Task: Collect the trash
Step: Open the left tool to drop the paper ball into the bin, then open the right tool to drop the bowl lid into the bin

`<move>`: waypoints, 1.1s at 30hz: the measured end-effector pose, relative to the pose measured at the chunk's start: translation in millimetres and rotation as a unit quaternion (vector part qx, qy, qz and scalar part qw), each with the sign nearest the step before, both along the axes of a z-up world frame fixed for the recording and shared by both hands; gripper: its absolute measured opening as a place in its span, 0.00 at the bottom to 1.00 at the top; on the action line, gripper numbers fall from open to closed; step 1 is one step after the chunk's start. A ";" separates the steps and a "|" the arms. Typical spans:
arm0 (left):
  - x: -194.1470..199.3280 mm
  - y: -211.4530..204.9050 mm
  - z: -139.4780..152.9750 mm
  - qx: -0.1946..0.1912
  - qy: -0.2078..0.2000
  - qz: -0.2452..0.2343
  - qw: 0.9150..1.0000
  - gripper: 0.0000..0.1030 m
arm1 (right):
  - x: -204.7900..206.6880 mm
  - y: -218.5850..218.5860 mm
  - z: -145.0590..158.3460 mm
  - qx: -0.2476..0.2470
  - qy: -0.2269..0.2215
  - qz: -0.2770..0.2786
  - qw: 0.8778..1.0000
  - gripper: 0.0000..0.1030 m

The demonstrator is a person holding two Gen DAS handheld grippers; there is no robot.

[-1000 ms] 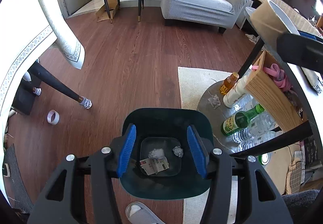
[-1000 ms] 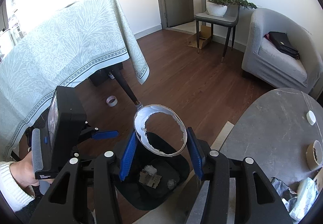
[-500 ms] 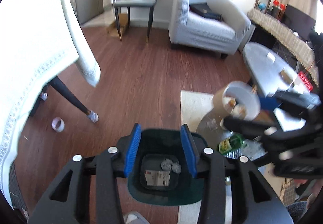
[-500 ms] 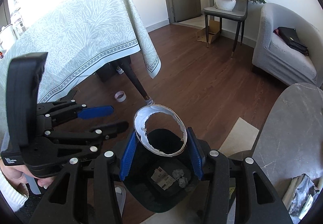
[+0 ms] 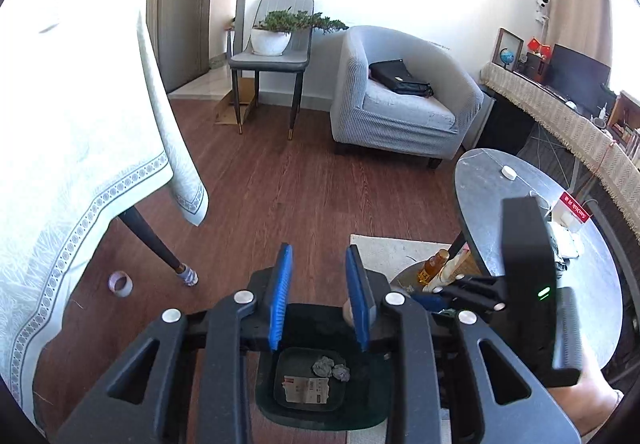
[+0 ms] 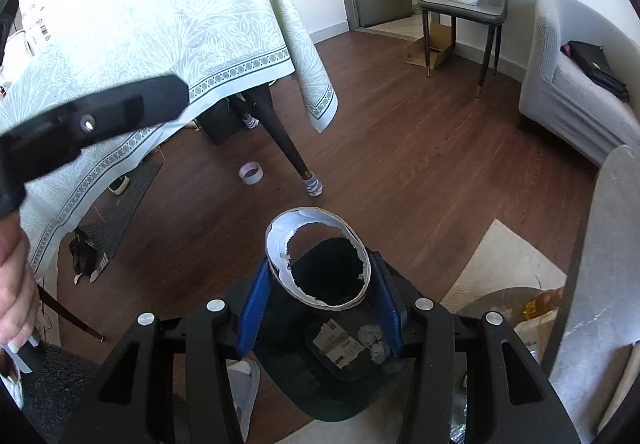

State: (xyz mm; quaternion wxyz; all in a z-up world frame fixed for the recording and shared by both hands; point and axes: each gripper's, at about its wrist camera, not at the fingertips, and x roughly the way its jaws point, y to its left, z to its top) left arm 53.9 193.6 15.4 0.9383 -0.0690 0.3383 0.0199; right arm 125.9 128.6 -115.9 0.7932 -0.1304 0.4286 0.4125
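Right tool [image 6: 318, 308]: we saw it clamped on the torn paper cup [image 6: 316, 256], open end facing us.
Bin [image 6: 340, 400]: directly below the cup, holding earlier scraps.
Left tool [image 5: 320, 304]: empty, jaws just narrowing, raised aside.
Nearer hand: right.

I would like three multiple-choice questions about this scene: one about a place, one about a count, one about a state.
1. Where is the purple tape roll?
A. on the floor
B. on the armchair
C. in the bin

2. How many crumpled grey balls lie in the trash bin?
A. none
B. two
C. five

3. The right gripper is
A. empty
B. shut on a bottle
C. shut on the torn paper cup

Answers: 1 A, it lies beside the table leg; 2 B, two lie next to the printed paper; 3 C, the blue pads press its sides.
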 end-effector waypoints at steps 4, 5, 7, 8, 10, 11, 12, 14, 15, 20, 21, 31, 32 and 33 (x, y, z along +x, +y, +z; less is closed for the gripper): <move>-2.7 -1.4 3.2 0.004 -0.005 -0.004 1.000 0.26 | 0.7 10.7 -19.0 -0.014 0.017 0.010 1.000 0.48; -2.5 -1.1 4.0 0.000 -0.007 -0.004 1.000 0.25 | 1.6 12.8 -26.1 -0.020 0.023 0.011 0.999 0.48; -2.6 -1.3 4.7 -0.005 -0.010 -0.004 1.000 0.25 | 3.5 15.1 -40.2 -0.030 0.036 0.011 0.999 0.48; -3.3 -3.9 4.2 -0.004 -0.009 -0.005 1.000 0.25 | 4.9 15.0 -46.3 -0.035 0.042 0.012 0.998 0.48; -3.7 -5.2 4.9 -0.005 -0.012 -0.008 1.000 0.24 | 6.8 16.1 -61.2 -0.050 0.053 0.011 0.997 0.48; -5.2 -4.6 5.2 -0.005 -0.013 -0.008 1.000 0.24 | 6.0 16.9 -67.1 -0.056 0.058 0.011 0.997 0.48; -5.7 -3.7 5.5 -0.006 -0.013 -0.008 1.000 0.24 | 6.4 17.7 -72.9 -0.063 0.063 0.011 0.996 0.48; -7.1 -5.1 7.0 -0.007 -0.015 -0.009 1.000 0.24 | 5.5 18.9 -80.4 -0.073 0.070 0.012 0.995 0.48; -7.5 -4.7 7.1 -0.007 -0.016 -0.009 1.000 0.24 | 4.1 19.7 -83.1 -0.076 0.072 0.015 0.994 0.48; -7.9 -1.8 7.0 -0.009 -0.014 -0.008 1.000 0.24 | 1.6 21.4 -91.0 -0.097 0.069 0.020 0.993 0.49; -8.2 -2.4 7.2 -0.009 -0.015 -0.008 1.000 0.24 | 0.7 21.2 -92.4 -0.101 0.070 0.021 0.992 0.49; -6.6 -4.1 7.3 -0.004 -0.014 -0.009 1.000 0.24 | -3.9 20.8 -95.9 -0.116 0.061 0.026 0.991 0.60; -7.0 -3.8 7.4 -0.004 -0.015 -0.009 1.000 0.24 | -3.1 19.9 -95.6 -0.114 0.060 0.025 0.991 0.61; -7.0 -4.0 7.7 -0.004 -0.015 -0.009 1.000 0.24 | -2.9 19.2 -94.9 -0.113 0.059 0.024 0.992 0.62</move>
